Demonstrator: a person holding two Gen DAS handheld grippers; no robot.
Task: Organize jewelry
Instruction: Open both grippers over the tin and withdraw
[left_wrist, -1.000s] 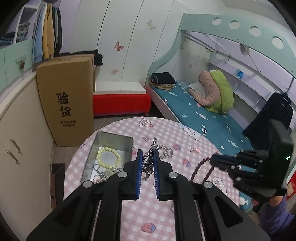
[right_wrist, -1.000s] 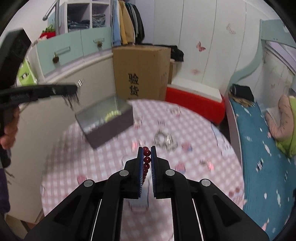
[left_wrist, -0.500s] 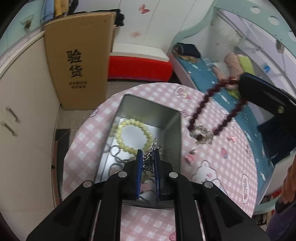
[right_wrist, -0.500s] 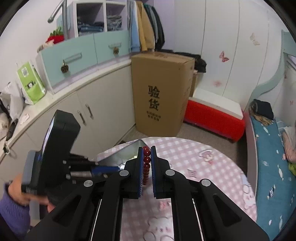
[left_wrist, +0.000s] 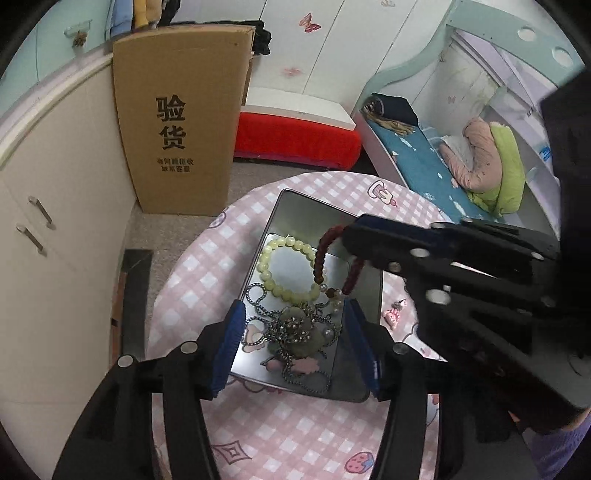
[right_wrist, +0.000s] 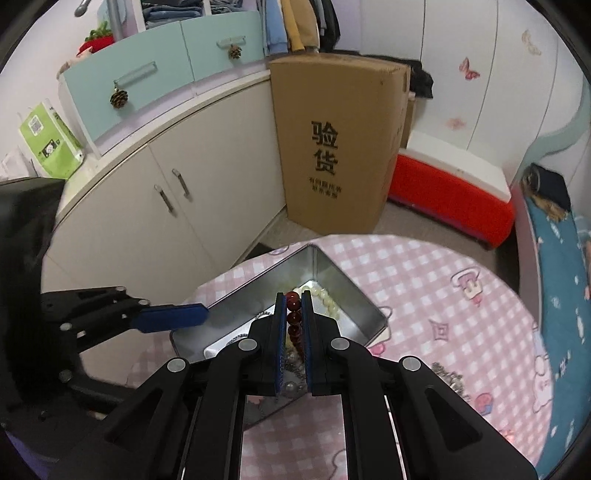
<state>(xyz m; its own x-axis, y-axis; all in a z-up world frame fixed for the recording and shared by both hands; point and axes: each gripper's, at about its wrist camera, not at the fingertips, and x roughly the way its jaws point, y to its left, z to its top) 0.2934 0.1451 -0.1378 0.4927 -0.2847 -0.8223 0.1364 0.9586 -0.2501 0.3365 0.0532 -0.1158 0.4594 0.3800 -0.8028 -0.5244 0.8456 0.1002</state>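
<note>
- We hold the left gripper over the near end of the metal tin; its jaws have just been opening and now stand spread, the blue pads on either side of the silver chain necklace without touching it.
- The necklace lies in a heap on the tin's floor, its flower-shaped pendant in the middle of the tangle and loops of chain trailing toward the near wall.
- Just beyond it in the tin rests the pale yellow bead bracelet, lying flat as an open ring and touching the chain at its near edge.
- We keep the right gripper pressed together on the dark red bead string, several beads stacked between its pads.
- From the left wrist view, the same string hangs from the right gripper's tip in a loop, dangling into the tin over the bracelet's right side.
- The tin sits on the round worktop covered in a pink checked cloth with cartoon prints.
- A small pink piece lies on the cloth just right of the tin; we cannot tell what it is.
- A tall cardboard box stands on the floor beyond the worktop, beside cream cupboards.
</note>
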